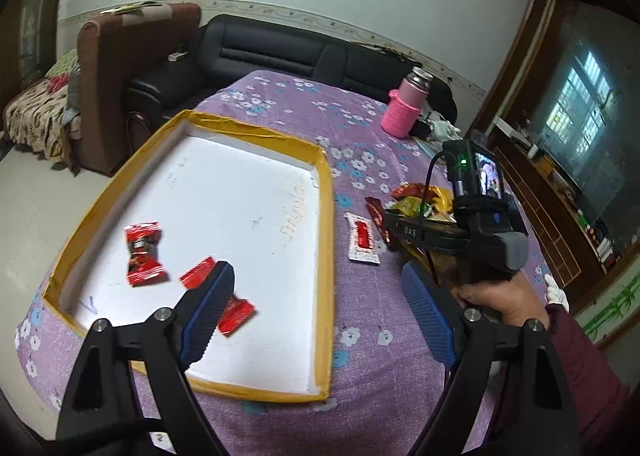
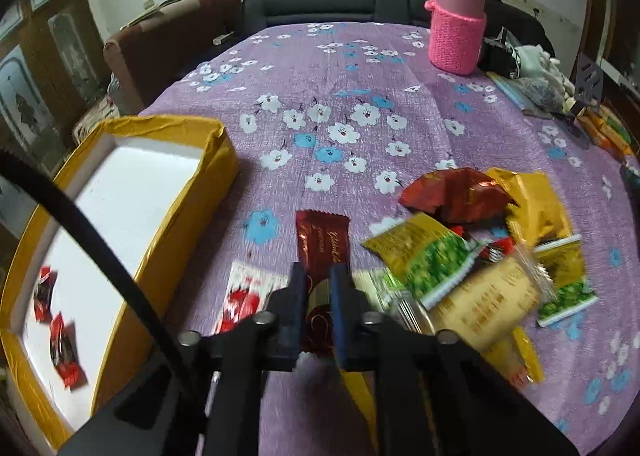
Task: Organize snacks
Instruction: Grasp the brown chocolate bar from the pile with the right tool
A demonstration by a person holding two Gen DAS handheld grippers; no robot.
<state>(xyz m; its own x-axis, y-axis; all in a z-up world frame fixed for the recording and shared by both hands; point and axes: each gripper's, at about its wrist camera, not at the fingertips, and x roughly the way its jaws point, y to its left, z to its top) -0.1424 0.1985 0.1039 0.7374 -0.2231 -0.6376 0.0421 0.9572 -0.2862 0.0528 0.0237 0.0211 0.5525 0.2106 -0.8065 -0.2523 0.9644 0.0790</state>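
Though the dark red chocolate bar wrapper [image 2: 320, 252] lies flat on the bench, the right tool [image 2: 316, 296] has its blue ribbed pads pressed in on either side of the wrapper's near half, pinching it across its width. I would judge the bar light and fairly stiff through the middle, with a glossy, slippery film and crimped, serrated ends that would crumple if taken alone, so the middle of its body looks the sound place to hold it. Just left of it lies a white and red sachet [image 2: 248, 292], flat and limp. To the right sits a loose pile of snacks [image 2: 480, 252]: gold and green foil packets, a puffy red-brown foil bag, and a clear-wrapped pale biscuit, all crinkly, light and apt to slide over one another. The left tool [image 1: 316, 320] hangs spread wide over the near part of the tray [image 1: 326, 256], holding nothing. That tray is shallow, with a white foam-like floor and a rim wrapped in shiny yellow tape, and three small red twist-wrapped candies [image 1: 142, 254] lie on its floor, near the front left corner. The bench [image 2: 340, 68] wears a purple cloth printed with white and blue flowers, soft and slightly rumpled. Far across it stands a pink flask [image 2: 458, 16] in a knitted pink sleeve, well apart from the snacks.
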